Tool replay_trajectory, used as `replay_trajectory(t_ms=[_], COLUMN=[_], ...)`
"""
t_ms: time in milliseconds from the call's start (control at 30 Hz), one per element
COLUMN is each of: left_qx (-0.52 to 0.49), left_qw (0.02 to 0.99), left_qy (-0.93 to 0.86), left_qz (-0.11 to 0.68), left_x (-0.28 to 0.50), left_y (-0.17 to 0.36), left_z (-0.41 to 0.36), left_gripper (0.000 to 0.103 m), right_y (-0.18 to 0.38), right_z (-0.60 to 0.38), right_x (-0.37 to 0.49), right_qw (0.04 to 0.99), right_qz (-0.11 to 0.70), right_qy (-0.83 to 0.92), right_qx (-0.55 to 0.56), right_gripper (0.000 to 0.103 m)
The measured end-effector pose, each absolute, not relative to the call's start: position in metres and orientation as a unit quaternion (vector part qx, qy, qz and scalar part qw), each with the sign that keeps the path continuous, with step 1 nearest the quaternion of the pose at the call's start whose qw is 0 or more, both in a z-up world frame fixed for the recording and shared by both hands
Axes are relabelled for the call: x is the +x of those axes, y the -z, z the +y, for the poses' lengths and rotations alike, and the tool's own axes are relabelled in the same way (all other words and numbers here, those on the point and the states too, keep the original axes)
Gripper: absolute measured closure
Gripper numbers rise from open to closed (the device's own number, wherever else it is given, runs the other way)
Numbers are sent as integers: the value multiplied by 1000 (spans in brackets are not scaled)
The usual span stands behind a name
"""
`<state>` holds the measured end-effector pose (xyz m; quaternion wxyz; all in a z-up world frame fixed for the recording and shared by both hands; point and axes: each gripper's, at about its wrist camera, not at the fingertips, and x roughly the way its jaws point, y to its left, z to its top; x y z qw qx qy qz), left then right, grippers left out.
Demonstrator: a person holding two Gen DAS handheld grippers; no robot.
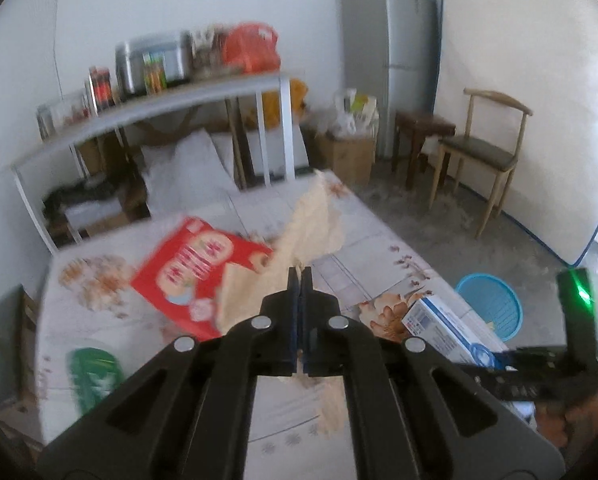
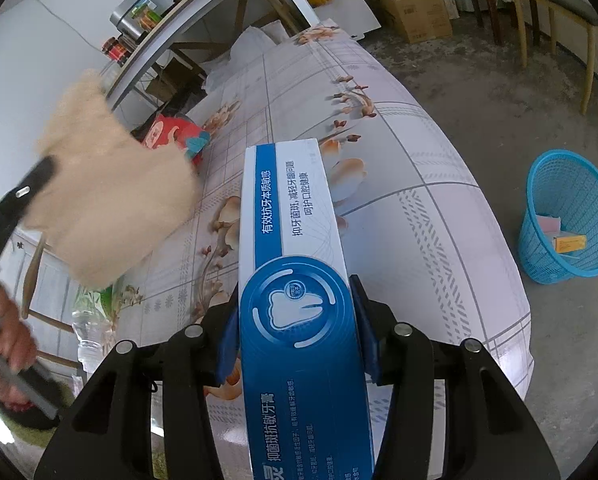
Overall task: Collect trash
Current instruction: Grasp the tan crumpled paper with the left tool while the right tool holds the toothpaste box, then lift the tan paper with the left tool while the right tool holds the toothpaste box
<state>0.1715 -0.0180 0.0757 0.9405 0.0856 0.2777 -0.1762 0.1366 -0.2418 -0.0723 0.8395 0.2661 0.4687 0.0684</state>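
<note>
Right up close in the right wrist view, the right gripper [image 2: 297, 332] pinches a long blue-and-white toothpaste box [image 2: 295, 264] between its blue pads, one on each long side. The box's long axis runs straight along the fingers: its near end drops off the bottom edge of the frame and its white far end points up toward the centre, out over the flowered bed sheet [image 2: 419, 208]. At the left edge of that view a hand [image 2: 7, 344] grips the handle of the other tool, and a tan paper towel [image 2: 111, 196] hangs beside it, blurred.

In the left wrist view the left gripper [image 1: 301, 276] has its jaws pressed tight together on that paper towel [image 1: 299, 224]. The sheet stands up from the fingertips toward the middle of the frame, a loose, crumpled strip leaning slightly right, with another fold trailing below the fingers. It is lifted clear of the bed.

Just beyond the fingertips, left of centre, a red carton [image 1: 199, 276] lies flat on the sheet, tilted with one corner toward the lower left. A green packet [image 1: 93, 376] sits at the lower left, too blurred to read.

At the lower right of the left view, the box end [image 1: 447, 328] shows again, and past it on the concrete floor stands a blue mesh basket [image 1: 495, 304]. The right wrist view shows the same basket [image 2: 571, 216] at the right edge with a few scraps inside, well apart from the bed.
</note>
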Motion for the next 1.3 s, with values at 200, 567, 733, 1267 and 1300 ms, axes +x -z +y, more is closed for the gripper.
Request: replay_trajectory(t_ms=[200,567,733,1267,1300], left_qx=[140,56,-64,13,19], left_qw=[936,870,870,890,896], left_qy=[184,305,271,142,137], left_qz=[265,382,407,432,421], left_x=[112,33,63,98,97], left_y=[-75,10,12,41,36], left_z=[-17,-21,26,36,37], left_gripper=[103,103,103,54,50], right_y=[73,72,71,69,69], right_z=[-244,-242,-240,-234,-234], right_x=[137,141,143,144,144], right_qw=[838,837,838,840,840], right_qz=[468,478,481,486,486], right_qy=[-75,-76,-72,-63,-63], right_qx=[270,257,248,234,233], right_gripper=[55,55,55,55,55])
